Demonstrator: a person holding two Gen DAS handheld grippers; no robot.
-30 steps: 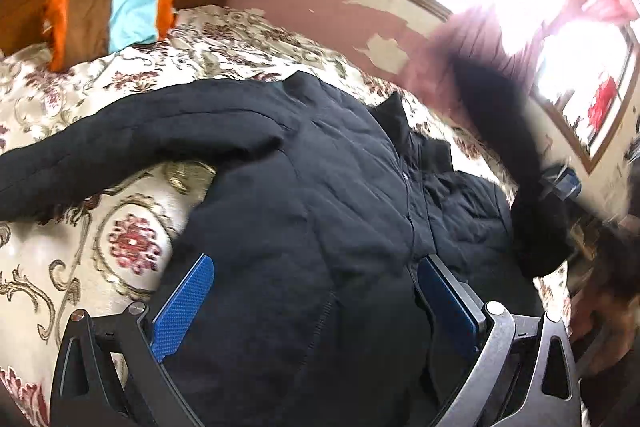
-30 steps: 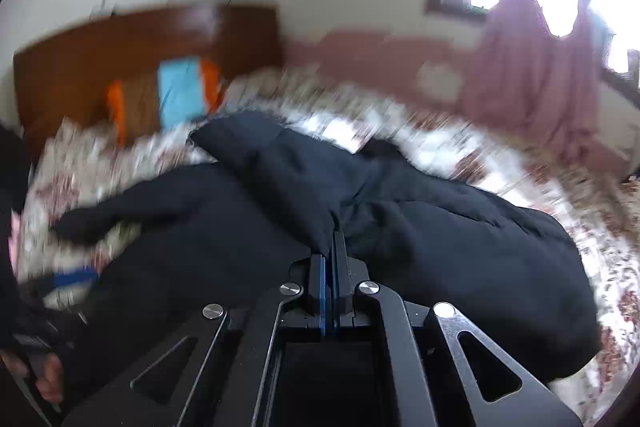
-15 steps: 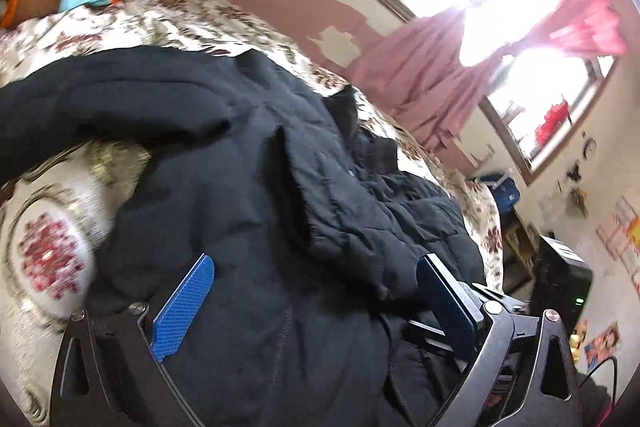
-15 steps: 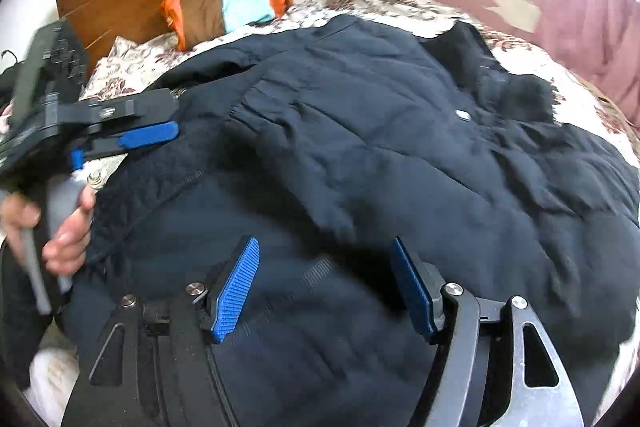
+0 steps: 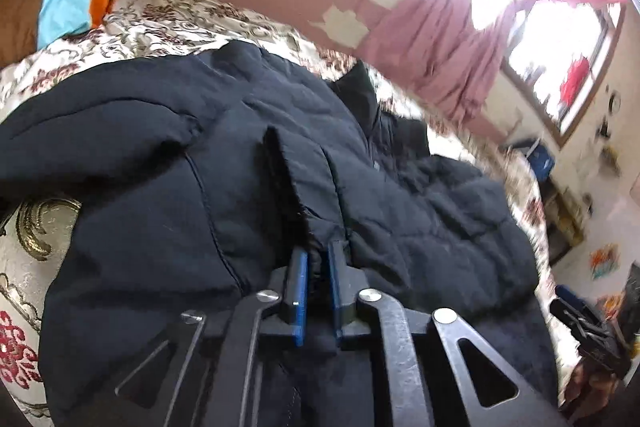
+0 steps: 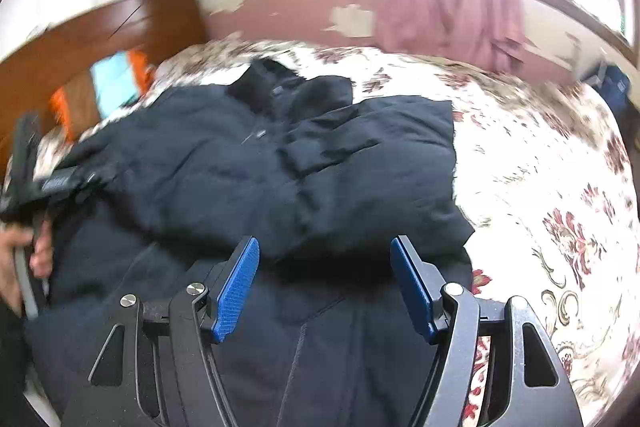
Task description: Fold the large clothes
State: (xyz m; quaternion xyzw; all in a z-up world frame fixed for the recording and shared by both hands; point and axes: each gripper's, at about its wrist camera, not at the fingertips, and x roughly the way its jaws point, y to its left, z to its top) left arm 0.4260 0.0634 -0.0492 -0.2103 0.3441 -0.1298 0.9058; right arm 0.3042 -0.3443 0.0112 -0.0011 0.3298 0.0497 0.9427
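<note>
**Left jaws now clamped on coat fabric; right jaws released**

Since the earlier frames the left gripper (image 5: 318,267) has gone from wide open over the coat to pinched shut: its jaws have just been closing, and a ridge of dark fabric stands up between the blue pads. The right gripper (image 6: 324,287), clenched a second ago, now stands with its jaws apart, nothing pressed between them, and has swung over toward the coat's near right part.

The black padded coat (image 6: 280,179) lies spread on the floral bedspread (image 6: 540,167), collar toward the headboard (image 6: 100,35), one sleeve folded across the chest. The pinch sits on a seam or flap edge near the coat's middle, probably because an edge gives thin jaws a firm hold on bulky padding.

The right jaws hover just above the lower body of the coat, apparently placed to take a second hold so both sides lift together.

Striped pillow (image 5: 72,3) well apart; no interference expected.
</note>
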